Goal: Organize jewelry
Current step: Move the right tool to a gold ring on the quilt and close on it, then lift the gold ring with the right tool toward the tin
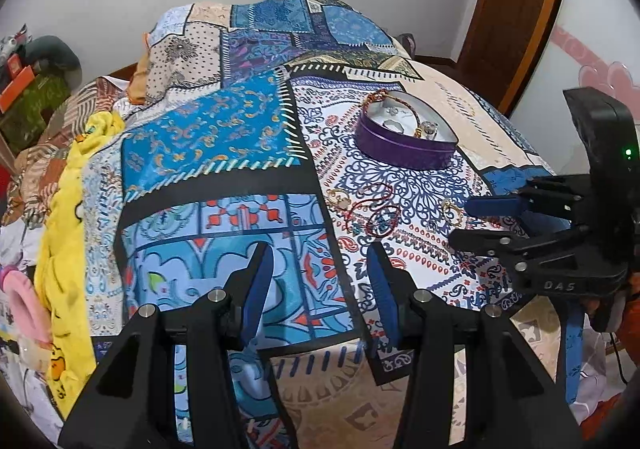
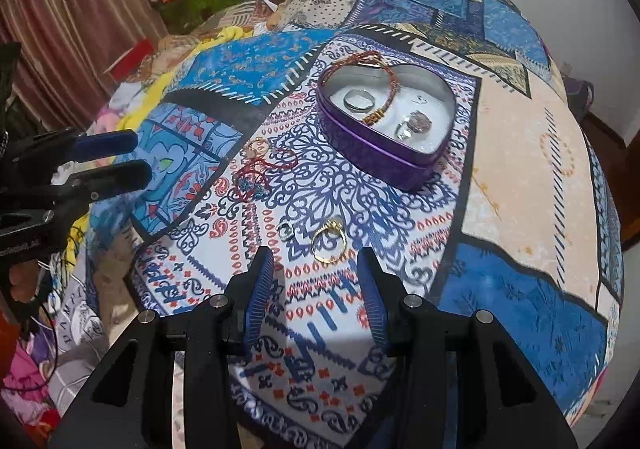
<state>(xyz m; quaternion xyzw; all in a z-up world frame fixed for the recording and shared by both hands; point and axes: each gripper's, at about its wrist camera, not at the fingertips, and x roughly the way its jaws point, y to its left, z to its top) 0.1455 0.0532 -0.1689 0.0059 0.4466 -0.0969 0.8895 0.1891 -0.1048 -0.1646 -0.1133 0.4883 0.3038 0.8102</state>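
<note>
The job looks roughly half done. The heart-shaped purple tin (image 2: 386, 125) sits open on the bed's patterned bedspread (image 2: 520, 177), and it already holds several pieces: a clear ring (image 2: 359, 99) at about 9 o'clock inside it, a pair of stone-set rings (image 2: 414, 125) toward 5 o'clock, and a braided red-and-gold bracelet (image 2: 380, 89) that hangs over the far rim at 12 o'clock and is only partly inside.

Still loose on the bedspread, in the right wrist view: a gold ring (image 2: 328, 243) lying just ahead of the right hand-held gripper (image 2: 316, 281), a small silver ring (image 2: 285, 230) just beside it at its 9 o'clock, and, farther toward 10 o'clock, a tangle of red cord bracelets (image 2: 260, 173) with another gold ring (image 2: 258, 147) touching or just beside its far edge. All four lie well apart from the tin, at its 7 to 8 o'clock.

The right hand-held gripper is spread wide and holds nothing, its fingers pointing at the gold ring, which is likely the next pick. The left hand-held gripper (image 1: 320, 273) is likewise wide apart and empty, hovering short of the red tangle.

What remains, as I judge it: four loose pieces to move, and the draped bracelet to tuck in. No lid for the tin is in view.
</note>
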